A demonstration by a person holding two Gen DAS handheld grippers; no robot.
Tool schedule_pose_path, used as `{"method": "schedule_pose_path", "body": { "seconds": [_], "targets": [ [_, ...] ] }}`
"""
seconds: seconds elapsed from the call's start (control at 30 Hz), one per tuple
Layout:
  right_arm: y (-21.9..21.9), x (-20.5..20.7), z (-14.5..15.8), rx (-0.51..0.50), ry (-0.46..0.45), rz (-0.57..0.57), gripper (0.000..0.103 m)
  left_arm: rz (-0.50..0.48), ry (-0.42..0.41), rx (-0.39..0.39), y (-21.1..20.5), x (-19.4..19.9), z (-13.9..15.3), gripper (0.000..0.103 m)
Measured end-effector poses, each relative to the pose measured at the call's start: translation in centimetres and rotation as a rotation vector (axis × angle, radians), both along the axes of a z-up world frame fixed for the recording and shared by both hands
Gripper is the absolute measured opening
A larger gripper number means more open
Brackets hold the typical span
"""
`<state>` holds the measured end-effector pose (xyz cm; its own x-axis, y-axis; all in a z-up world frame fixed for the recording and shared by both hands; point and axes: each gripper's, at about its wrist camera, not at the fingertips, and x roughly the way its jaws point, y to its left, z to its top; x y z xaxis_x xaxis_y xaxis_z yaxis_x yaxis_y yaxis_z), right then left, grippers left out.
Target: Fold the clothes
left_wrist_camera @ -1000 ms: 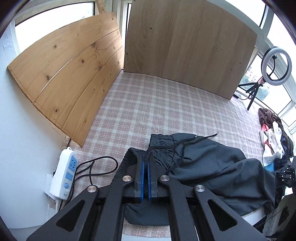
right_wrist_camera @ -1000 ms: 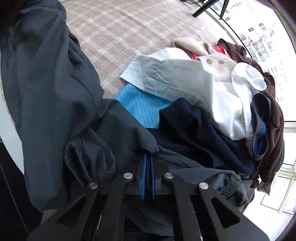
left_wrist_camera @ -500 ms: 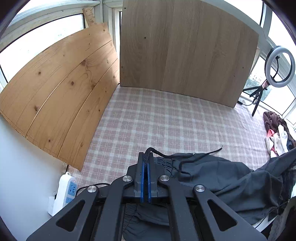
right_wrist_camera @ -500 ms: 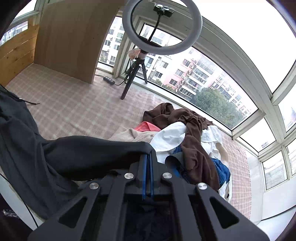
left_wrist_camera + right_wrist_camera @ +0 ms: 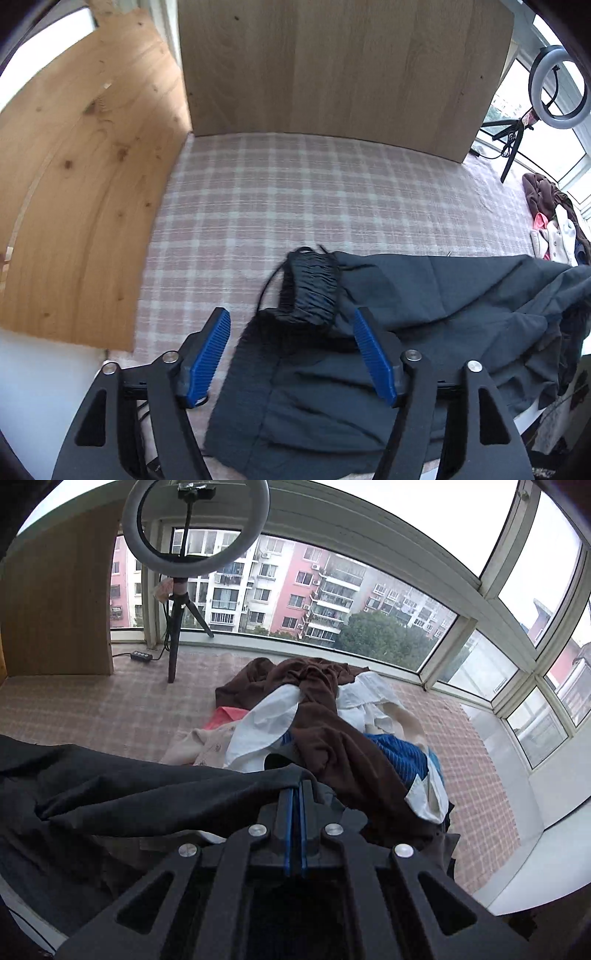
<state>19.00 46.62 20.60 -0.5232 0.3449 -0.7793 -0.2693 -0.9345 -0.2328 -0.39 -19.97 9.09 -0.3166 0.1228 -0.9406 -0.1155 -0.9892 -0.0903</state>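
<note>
A: Left gripper (image 5: 291, 354) status?
B: Jaws spread wide, nothing between the blue pads (image 5: 208, 352). It hangs over the dark trousers (image 5: 406, 332), just short of the gathered waistband (image 5: 314, 288), no contact visible.

A: Right gripper (image 5: 295, 812)?
B: Jaws closed flat, pads together, with a fold of the dark trousers (image 5: 147, 794) pinched at the tips. Cloth drapes from there off to the left of the right wrist view.

A: Where do the trousers lie?
B: On the checked bed cover (image 5: 295, 192), along the near edge. Waistband end towards the left, bunched upright with a drawstring (image 5: 267, 288) looping off it. Legs run towards the right edge, creased, not flat.

A: Anything past them?
B: Clothes pile (image 5: 332, 720) at the right end of the bed: brown garment on top, white, blue striped, pink and beige pieces under it. Touches the trousers' far end, as far as I can tell.

A: Surroundings?
B: Pine board (image 5: 81, 184) along the left edge, paler wood panel (image 5: 332, 66) at the far edge. Ring light on a tripod (image 5: 192, 528) in the far right corner, windows (image 5: 332, 590) behind it.
</note>
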Motion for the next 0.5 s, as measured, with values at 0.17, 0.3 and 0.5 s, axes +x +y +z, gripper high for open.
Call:
{"method": "schedule_pose_path", "body": {
  "seconds": [0.17,0.3,0.5],
  "targets": [
    [-0.4,0.5,-2.3,0.012,-0.042,0.007,0.003,0.002,-0.168,-0.125,2.9,-5.5,-7.7,0.072],
    [-1.5,0.1,-2.0,0.039,-0.042,0.029,0.003,0.023,-0.208,-0.144,3.8,-6.7,-11.1,0.063],
    [-3.2,-2.1,-0.4,0.091,-0.019,0.053,0.003,0.108,-0.070,-0.012,2.0,-5.5,-8.3,0.009]
  ]
}}
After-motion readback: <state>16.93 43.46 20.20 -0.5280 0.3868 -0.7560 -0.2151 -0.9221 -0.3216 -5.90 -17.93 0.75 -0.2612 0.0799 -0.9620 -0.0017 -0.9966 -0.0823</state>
